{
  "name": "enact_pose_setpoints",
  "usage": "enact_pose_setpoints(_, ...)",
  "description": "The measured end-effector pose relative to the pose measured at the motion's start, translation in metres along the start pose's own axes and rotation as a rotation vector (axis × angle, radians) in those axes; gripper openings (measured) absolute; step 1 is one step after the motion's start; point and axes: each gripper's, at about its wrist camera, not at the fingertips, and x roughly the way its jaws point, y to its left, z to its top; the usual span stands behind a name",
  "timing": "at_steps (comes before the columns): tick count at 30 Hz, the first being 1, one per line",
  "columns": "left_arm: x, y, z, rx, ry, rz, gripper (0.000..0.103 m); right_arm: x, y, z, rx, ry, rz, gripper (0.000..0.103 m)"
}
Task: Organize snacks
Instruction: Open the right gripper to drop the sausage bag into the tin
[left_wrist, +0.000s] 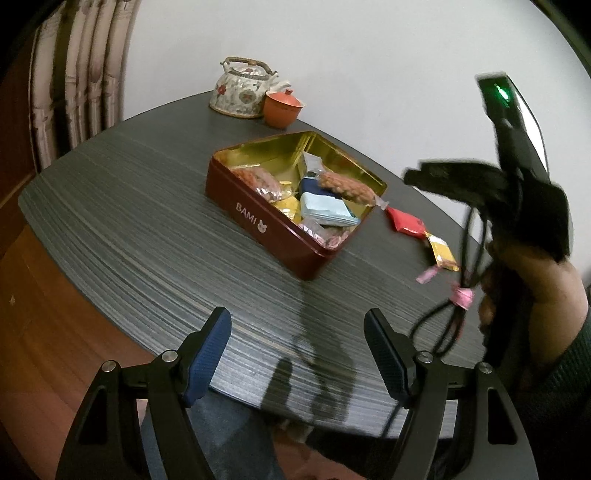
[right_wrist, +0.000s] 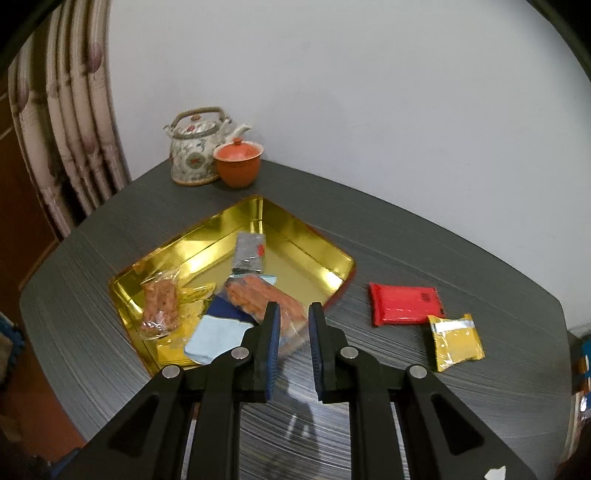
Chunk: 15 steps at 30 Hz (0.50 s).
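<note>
Tabletop (right_wrist: 424, 258), dark and streaked, fills both views, with a wall behind it. Near its middle sits the red tin (left_wrist: 258, 218), open, its gold inside showing. At twelve o'clock from the tin stand a flowered teapot (right_wrist: 194, 155) and an orange lidded cup (right_wrist: 238, 162), touching each other.

Most snacks are already in the tin: a clear pack of reddish biscuits (right_wrist: 160, 308) at its nine o'clock side, a grey packet (right_wrist: 251, 253) toward the middle, a pale blue packet (right_wrist: 218, 338) at six o'clock, and a long orange-brown pack (right_wrist: 258, 295) lying across the near rim. Two are left on the tabletop at three o'clock from the tin: a red packet (right_wrist: 406, 304) and, just beside it, a smaller yellow packet (right_wrist: 456, 341).

Left tongs (left_wrist: 297, 354) hang spread and empty over the near edge. Right tongs (right_wrist: 292, 347) are drawn nearly together right at the long pack's clear wrapper end; whether they pinch it I cannot tell.

By my reckoning the job is well past halfway, with two packets to go.
</note>
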Motion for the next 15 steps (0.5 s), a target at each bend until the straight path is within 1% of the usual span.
enact_pose_setpoints(4, 0.001, -0.002, 0.000, 0.011, -0.001, 0.002, 0.075, -0.008, -0.037, -0.022, 0.075, -0.002, -0.003, 0.016)
enact_pose_setpoints(6, 0.002, -0.004, -0.001, 0.018, 0.001, 0.003, 0.075, -0.015, -0.060, -0.045, 0.113, -0.003, -0.008, 0.017)
enact_pose_setpoints(9, 0.004, -0.010, -0.005, 0.042, 0.005, 0.014, 0.075, -0.022, -0.094, -0.087, 0.180, 0.018, -0.004, 0.019)
enact_pose_setpoints(10, 0.004, -0.013, -0.006, 0.060, -0.002, 0.020, 0.075, -0.027, -0.105, -0.104, 0.200, 0.016, -0.009, 0.022)
enact_pose_setpoints(11, 0.005, -0.019, -0.008, 0.097, -0.014, 0.032, 0.075, -0.031, -0.113, -0.116, 0.209, 0.015, -0.020, 0.026)
enact_pose_setpoints(13, 0.008, -0.032, -0.012, 0.182, -0.031, 0.076, 0.075, -0.038, -0.128, -0.144, 0.227, 0.030, -0.051, 0.029)
enact_pose_setpoints(15, 0.011, -0.044, -0.018, 0.254, -0.047, 0.106, 0.075, -0.047, -0.143, -0.166, 0.247, 0.032, -0.066, 0.029)
